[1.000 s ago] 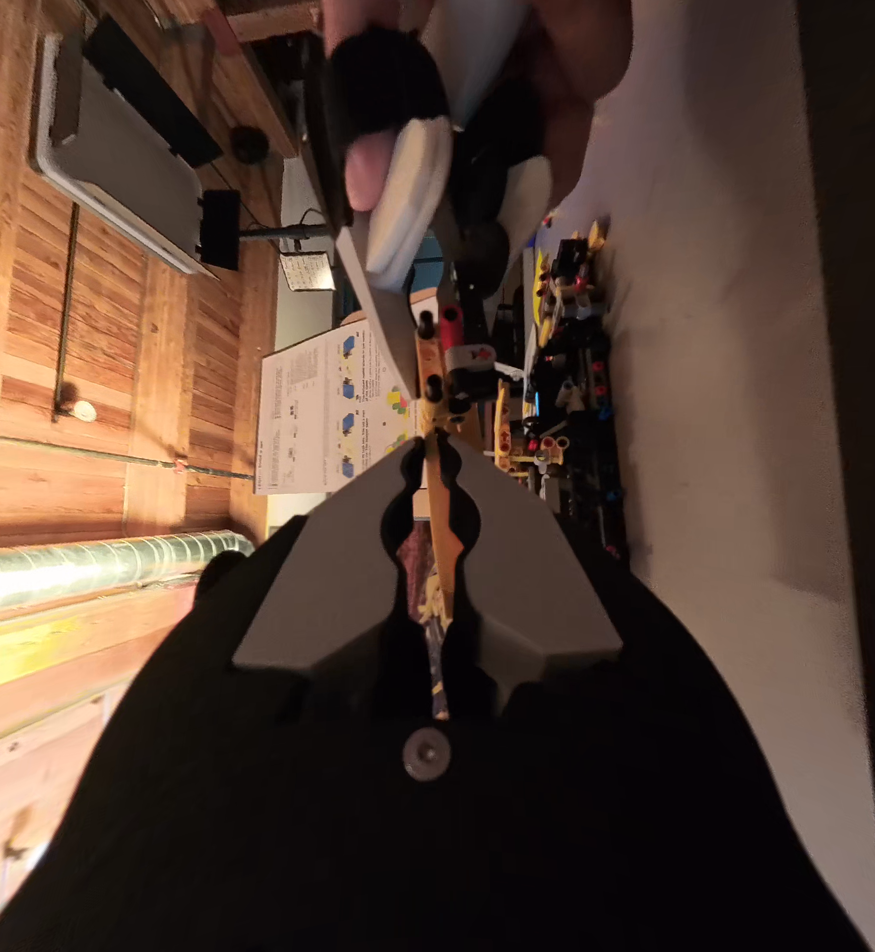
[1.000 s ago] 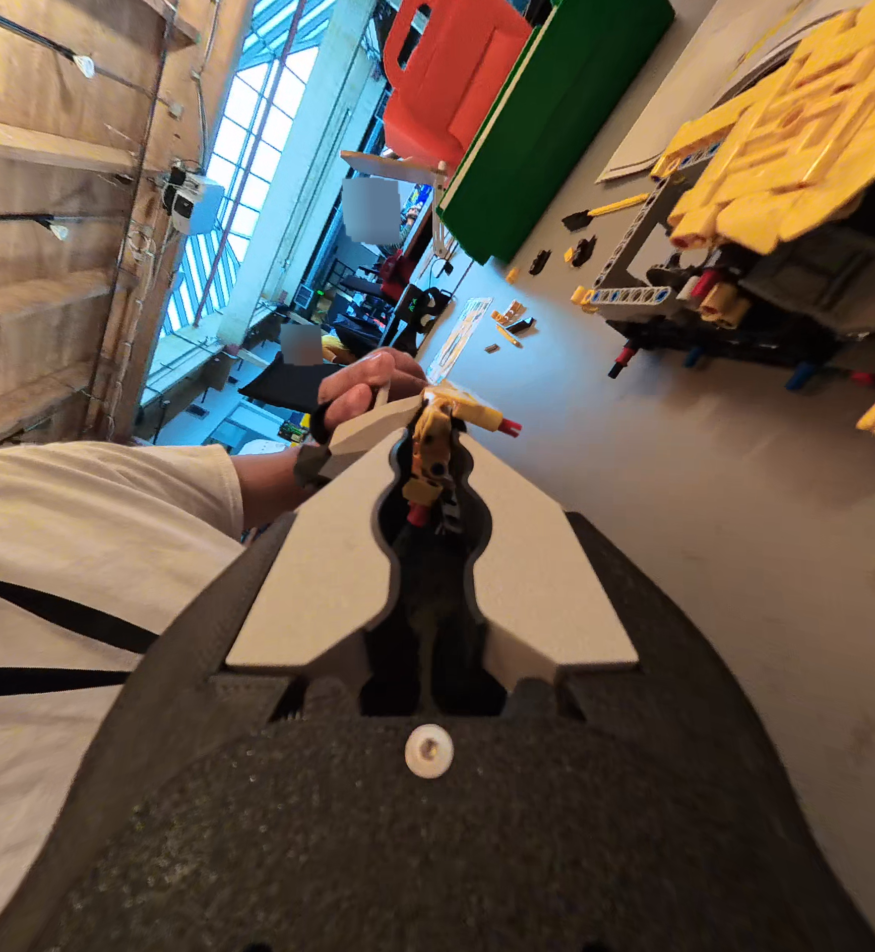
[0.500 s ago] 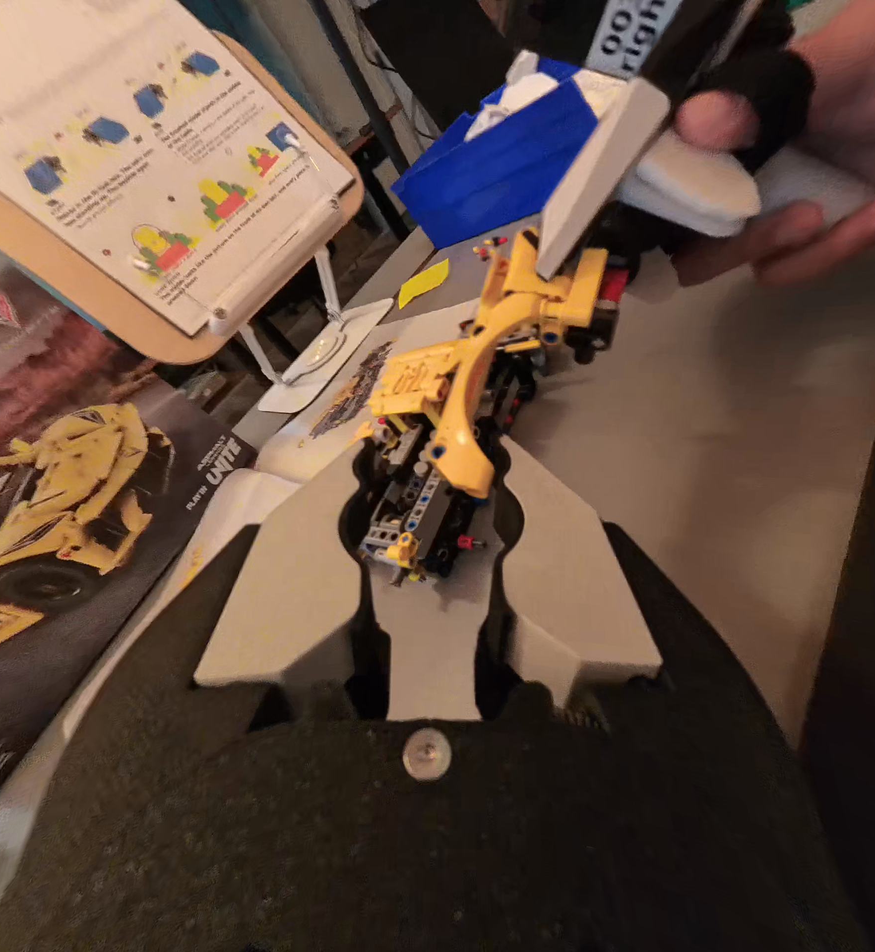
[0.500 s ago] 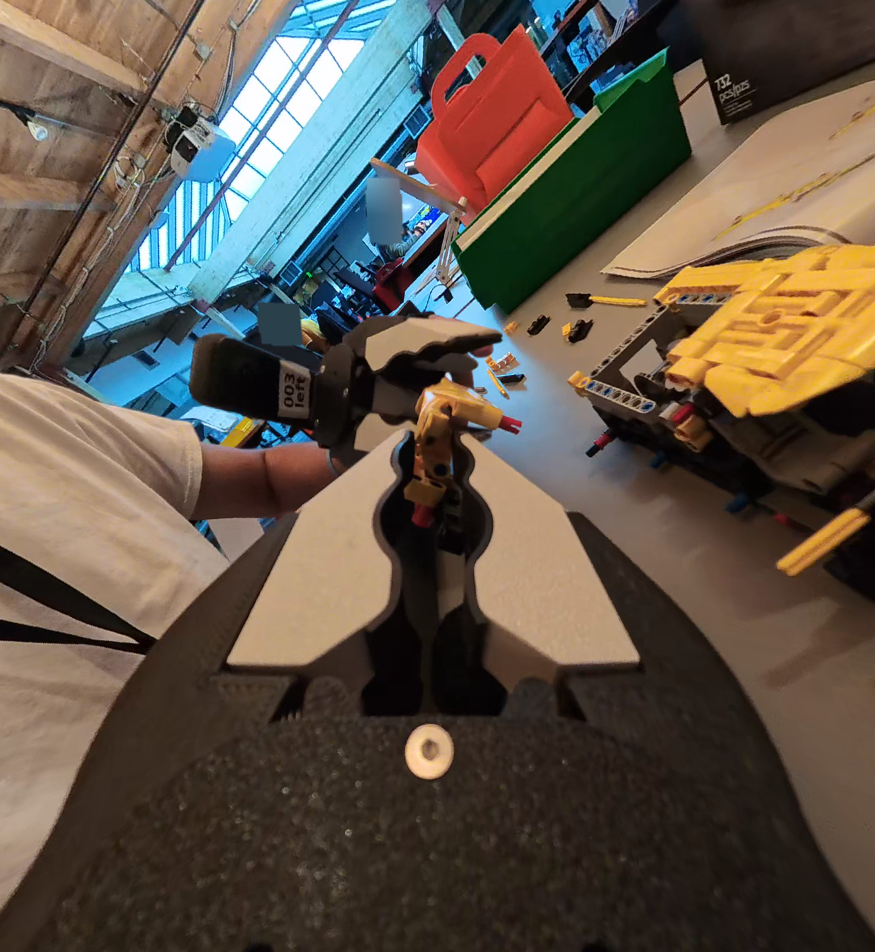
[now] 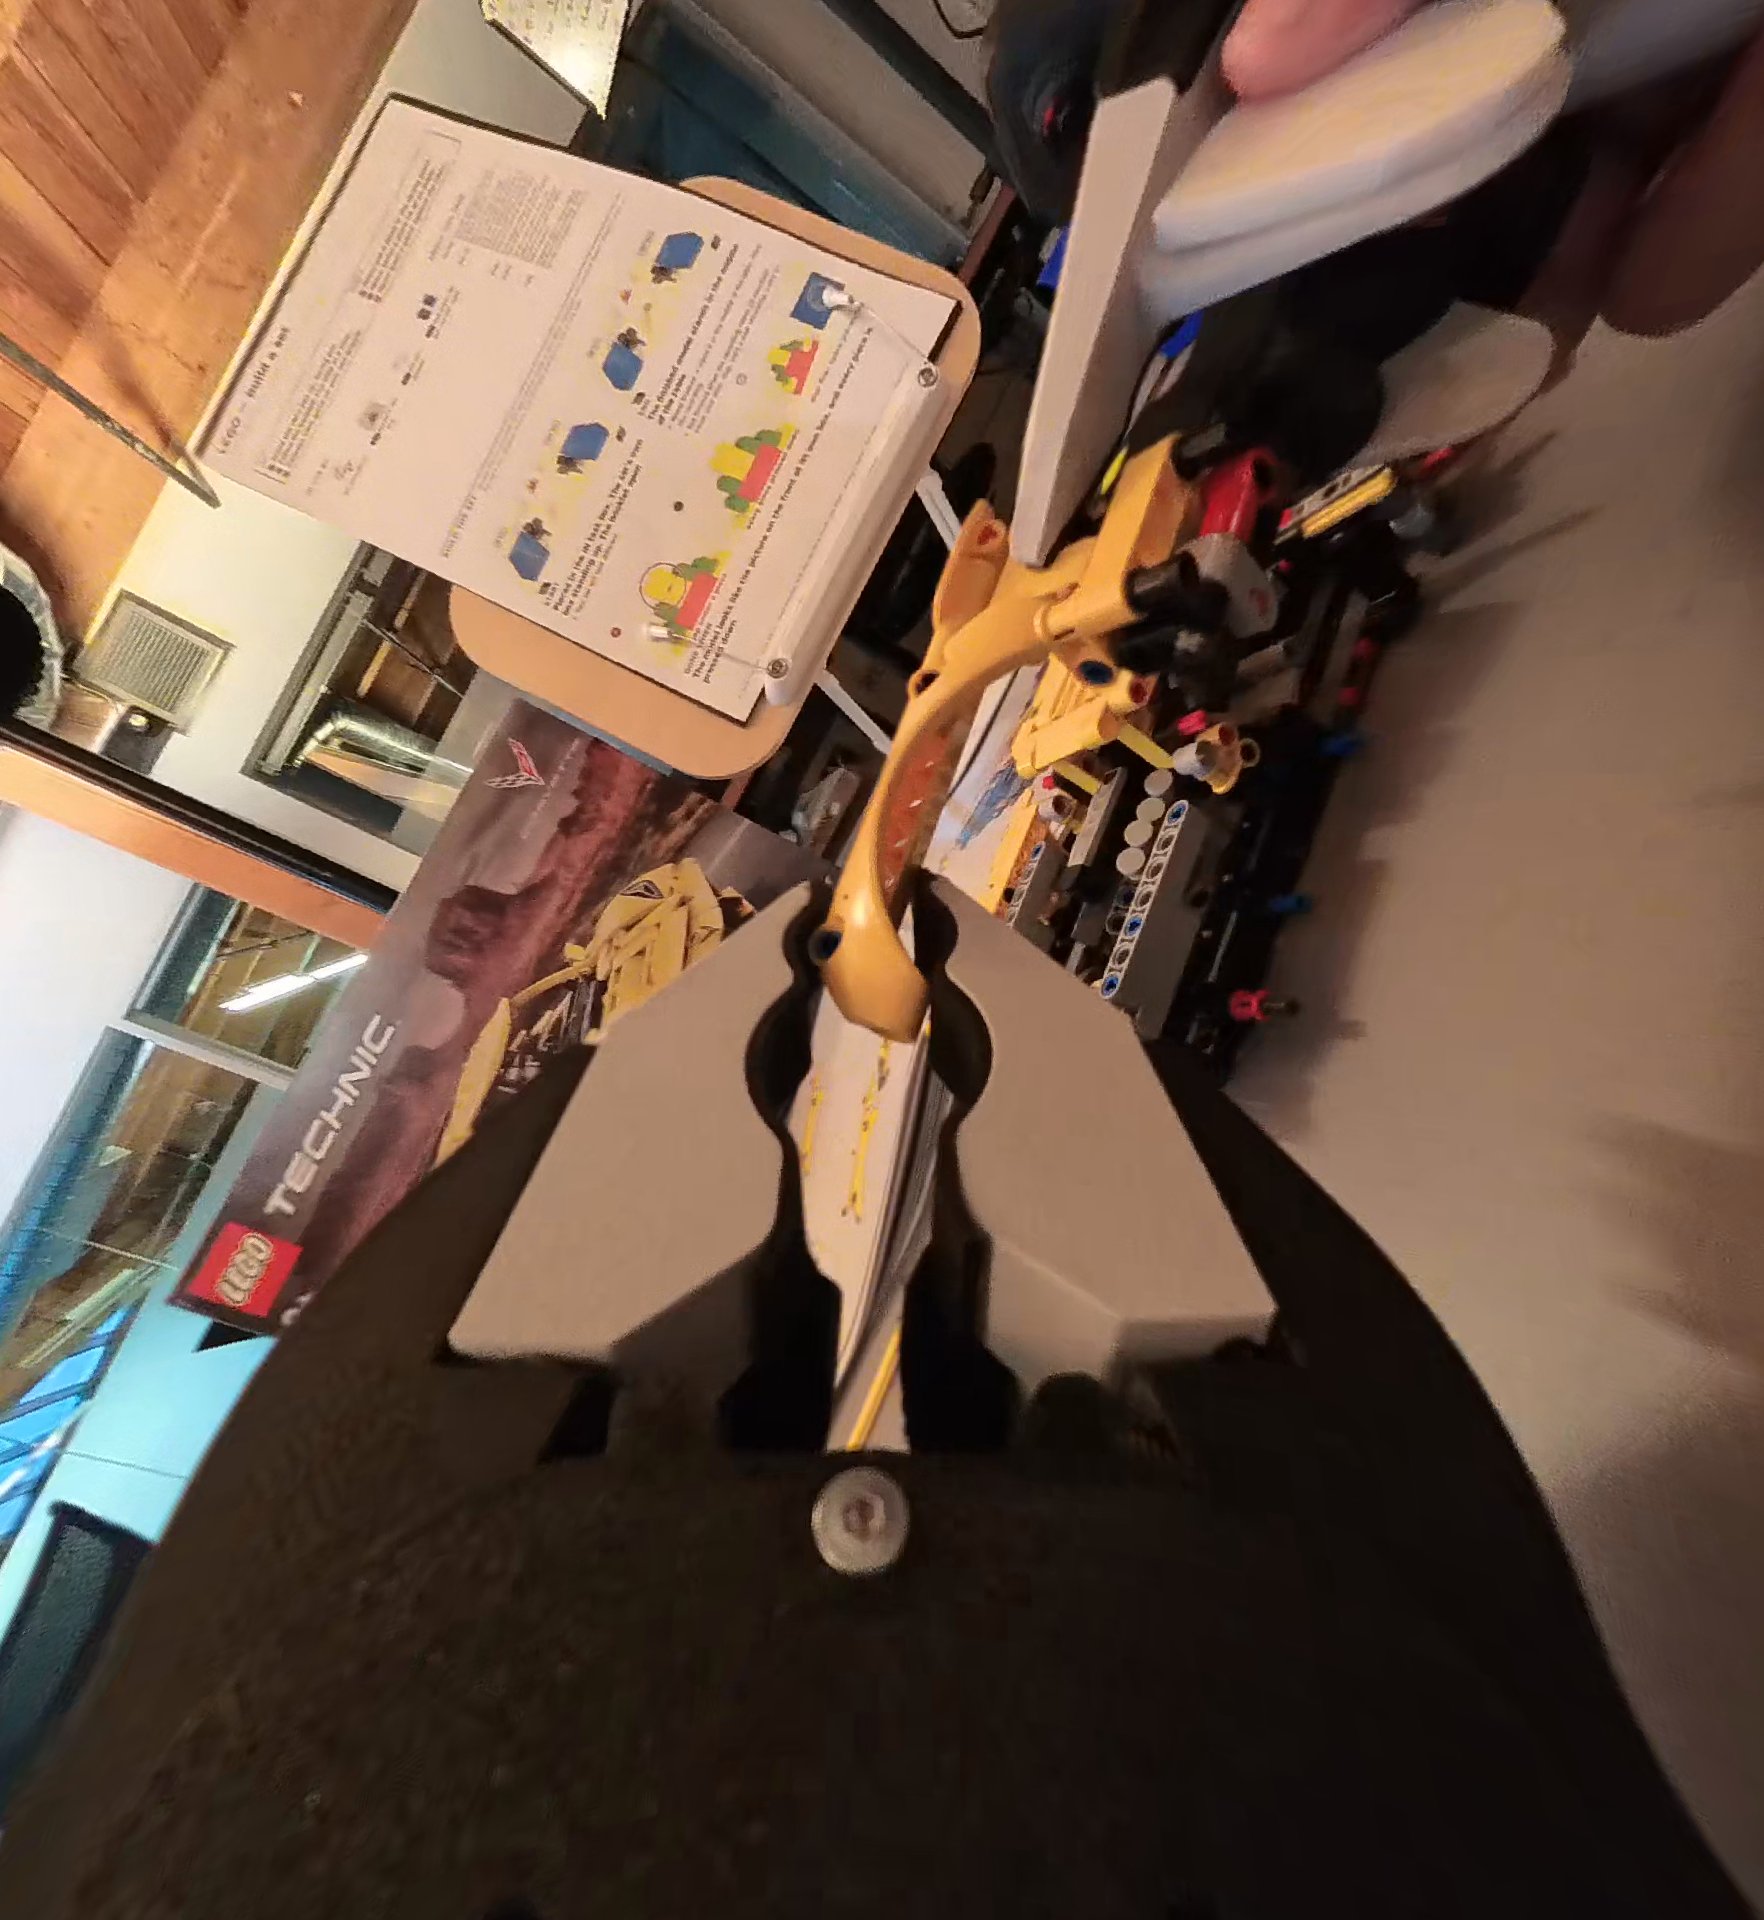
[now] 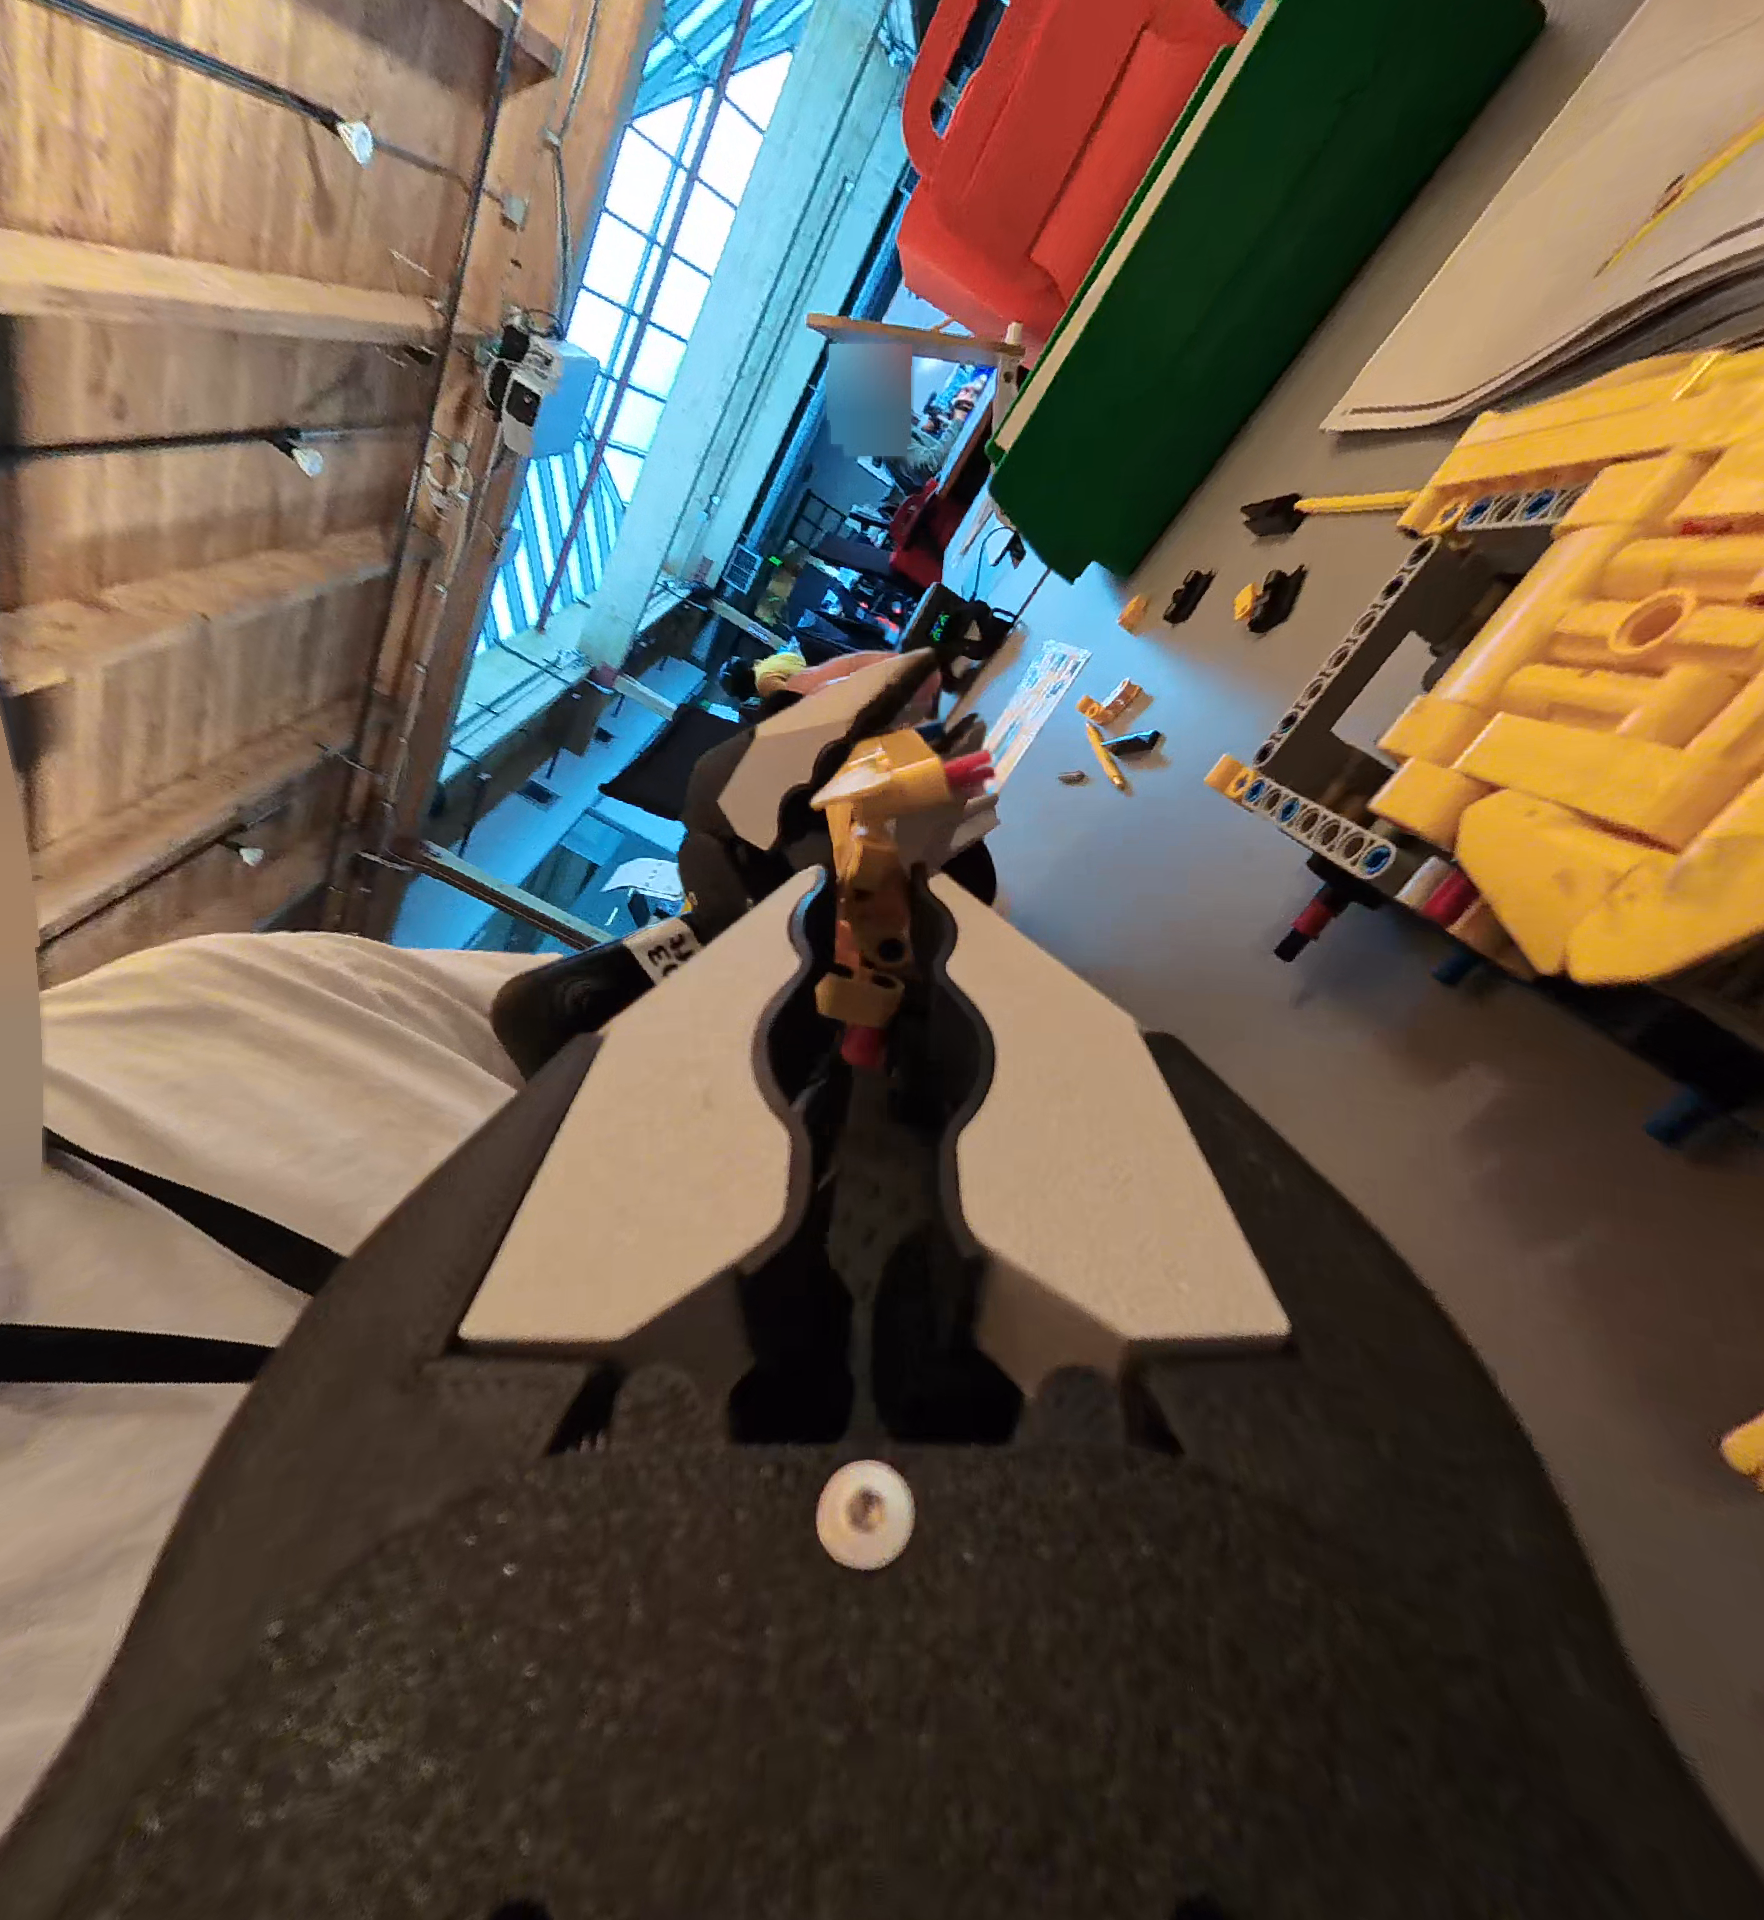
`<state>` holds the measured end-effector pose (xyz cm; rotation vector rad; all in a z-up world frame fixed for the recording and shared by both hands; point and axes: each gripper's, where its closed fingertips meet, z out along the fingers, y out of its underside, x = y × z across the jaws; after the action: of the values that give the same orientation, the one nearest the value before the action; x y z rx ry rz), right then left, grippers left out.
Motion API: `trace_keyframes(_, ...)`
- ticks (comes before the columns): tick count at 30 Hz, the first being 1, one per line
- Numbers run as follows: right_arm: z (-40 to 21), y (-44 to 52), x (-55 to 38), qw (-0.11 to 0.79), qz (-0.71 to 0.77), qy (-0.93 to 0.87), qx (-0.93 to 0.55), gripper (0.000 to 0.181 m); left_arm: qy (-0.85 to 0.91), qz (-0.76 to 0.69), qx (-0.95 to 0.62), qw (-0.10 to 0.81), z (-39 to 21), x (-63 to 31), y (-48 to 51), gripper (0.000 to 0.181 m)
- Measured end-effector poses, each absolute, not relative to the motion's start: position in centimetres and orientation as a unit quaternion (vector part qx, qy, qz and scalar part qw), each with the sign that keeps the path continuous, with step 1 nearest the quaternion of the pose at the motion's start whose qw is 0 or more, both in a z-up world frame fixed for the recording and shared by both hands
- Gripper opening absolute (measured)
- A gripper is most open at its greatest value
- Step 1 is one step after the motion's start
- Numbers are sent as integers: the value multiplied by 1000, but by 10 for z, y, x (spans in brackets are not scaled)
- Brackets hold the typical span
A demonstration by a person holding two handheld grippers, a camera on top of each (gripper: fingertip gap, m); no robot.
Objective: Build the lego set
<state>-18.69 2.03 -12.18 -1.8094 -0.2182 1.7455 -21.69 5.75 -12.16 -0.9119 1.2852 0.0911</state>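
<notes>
both my left gripper [image 5: 873, 935] and right gripper [image 6: 873, 914] pinch the yellow arch piece [image 5: 904, 831]; next i judge it must seat onto the car [image 6: 1636, 727].

We see a curved yellow arch piece [image 5: 893, 831] raised in the air, with black and red pins at its far end. The half-built yellow car [image 6: 1626, 727] lies on the grey counter [image 6: 1221, 1039].

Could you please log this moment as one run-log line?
left gripper: shut on yellow arch piece | right gripper: shut on same subassembly's other end | car chassis: on table, untouched
</notes>
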Motion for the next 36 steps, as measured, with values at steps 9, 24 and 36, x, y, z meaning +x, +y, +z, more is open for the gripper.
trace_keyframes(9,-115,32,-165,390,600,-121,-688,33,549,-3,-459,699,-117,-220,69,16)
trace_keyframes(24,-117,69,-51,611,313,-26,-727,44,543,80,-430,717,-116,-230,104,16)
trace_keyframes(36,-125,57,-103,551,393,-86,-731,37,573,95,-409,704,-127,-221,96,16)
